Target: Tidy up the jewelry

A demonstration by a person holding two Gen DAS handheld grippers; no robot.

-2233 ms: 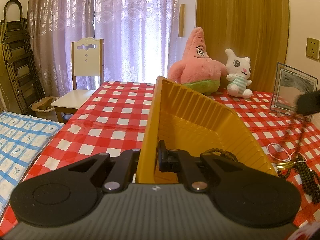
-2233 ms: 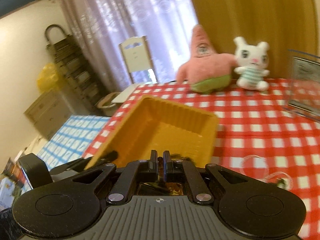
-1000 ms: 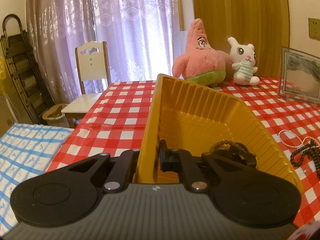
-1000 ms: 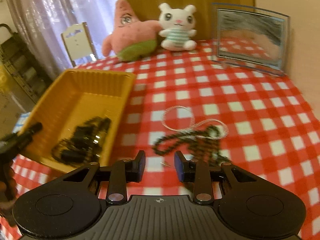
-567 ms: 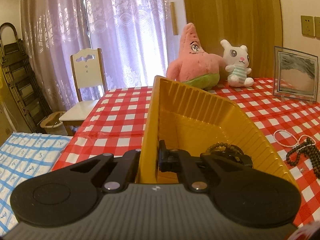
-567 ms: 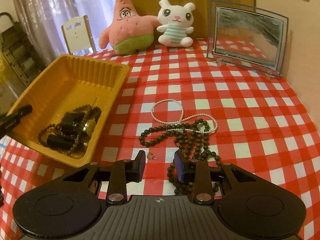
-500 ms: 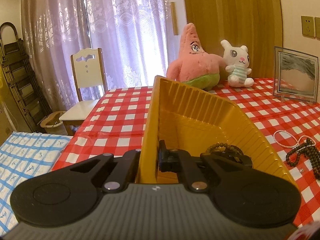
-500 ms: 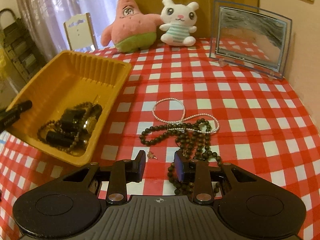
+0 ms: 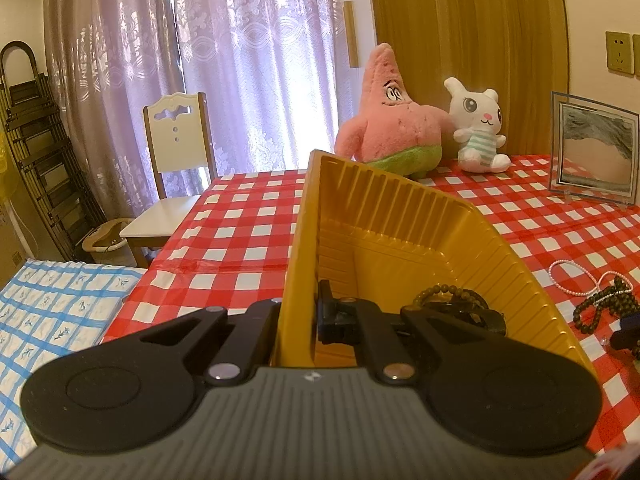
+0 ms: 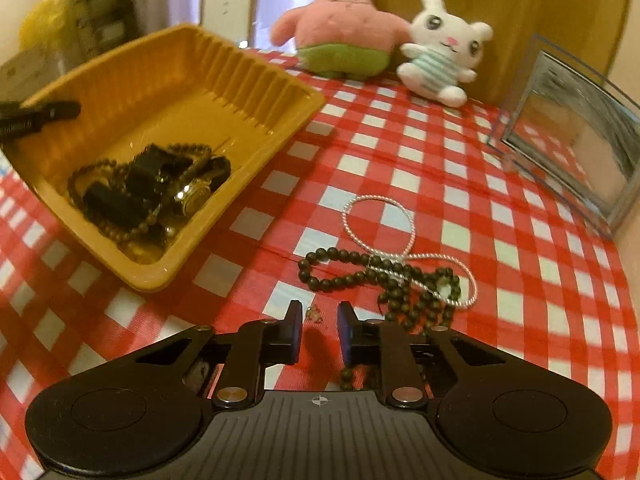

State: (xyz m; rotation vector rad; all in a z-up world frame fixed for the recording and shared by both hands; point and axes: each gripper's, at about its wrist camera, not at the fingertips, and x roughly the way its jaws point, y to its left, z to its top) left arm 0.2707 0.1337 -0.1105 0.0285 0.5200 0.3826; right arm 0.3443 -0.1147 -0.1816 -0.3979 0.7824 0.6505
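My left gripper is shut on the near rim of the yellow tray, which is tilted. The tray holds a dark bead string, black pieces and a gold watch. My right gripper is open and low over the checked cloth, its fingers on either side of a tiny earring. A dark bead necklace and a white pearl necklace lie tangled just beyond and to the right; they also show in the left wrist view.
A pink starfish plush, a white bunny plush and a glass picture frame stand at the table's far side. A chair and a folding rack stand beyond the table's left edge.
My right gripper left the tray, opened, swung right and dropped low towards the loose jewelry on the cloth. My left gripper has kept its hold on the tray rim.
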